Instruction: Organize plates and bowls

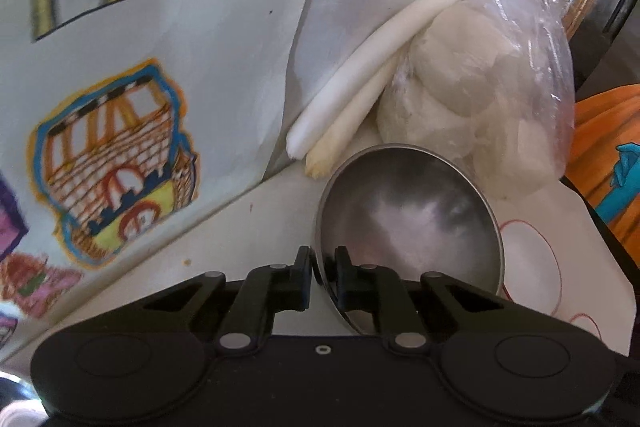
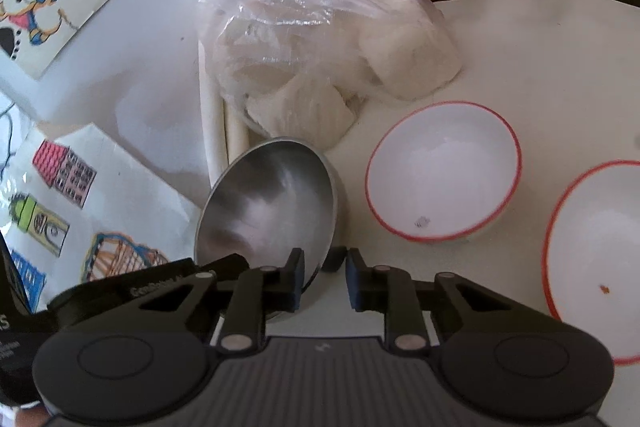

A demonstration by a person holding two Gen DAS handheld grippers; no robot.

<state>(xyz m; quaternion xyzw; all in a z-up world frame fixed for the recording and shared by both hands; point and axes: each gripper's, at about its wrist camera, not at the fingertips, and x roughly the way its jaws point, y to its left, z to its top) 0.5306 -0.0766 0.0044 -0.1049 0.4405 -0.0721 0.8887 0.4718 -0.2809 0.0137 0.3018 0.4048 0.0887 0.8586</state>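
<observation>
A steel bowl [image 1: 412,227] is tilted up on its side on the white table. My left gripper [image 1: 323,265] is shut on its near rim, one finger inside and one outside. The same steel bowl [image 2: 268,203] shows in the right wrist view. My right gripper [image 2: 323,269] stands around its right rim, one finger inside the bowl and one outside, with a gap left between them. A white bowl with a red rim [image 2: 444,173] sits to the right. A second red-rimmed bowl [image 2: 600,259] is at the far right.
A clear bag of white buns [image 1: 480,99] [image 2: 312,39] lies just behind the steel bowl, with two white stalks [image 1: 372,79] beside it. Children's drawings [image 1: 116,163] lie at the left. A red-rimmed dish [image 1: 532,267] lies right of the steel bowl.
</observation>
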